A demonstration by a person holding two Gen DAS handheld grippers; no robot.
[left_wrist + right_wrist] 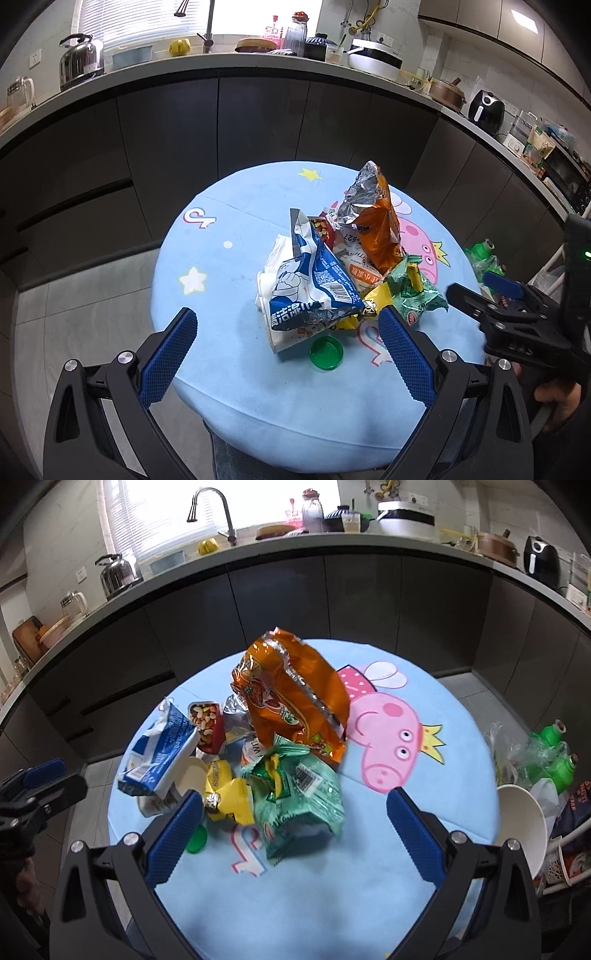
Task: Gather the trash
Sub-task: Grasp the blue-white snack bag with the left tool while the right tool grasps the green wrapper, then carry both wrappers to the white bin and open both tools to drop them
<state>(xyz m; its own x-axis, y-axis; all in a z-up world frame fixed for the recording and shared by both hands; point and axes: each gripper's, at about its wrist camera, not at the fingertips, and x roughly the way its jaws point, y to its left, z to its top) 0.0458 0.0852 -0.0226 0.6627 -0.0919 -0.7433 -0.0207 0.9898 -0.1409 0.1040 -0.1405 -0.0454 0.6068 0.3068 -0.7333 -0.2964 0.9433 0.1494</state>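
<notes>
Round blue table, far rim hidden by heaped wrappers lying ahead of both spread-jawed, empty grippers, left and right; white bowl partly cut off outside right jaw; green cap between left jaws.

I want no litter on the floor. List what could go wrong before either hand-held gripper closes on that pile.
1. The orange bag stands upright with its torn top open; a low grab may tip it over.
2. The wrappers overlap: pulling the green wrapper may drag the yellow wrapper along.
3. The green cap lies flat near the round table's edge and could be knocked off.
</notes>
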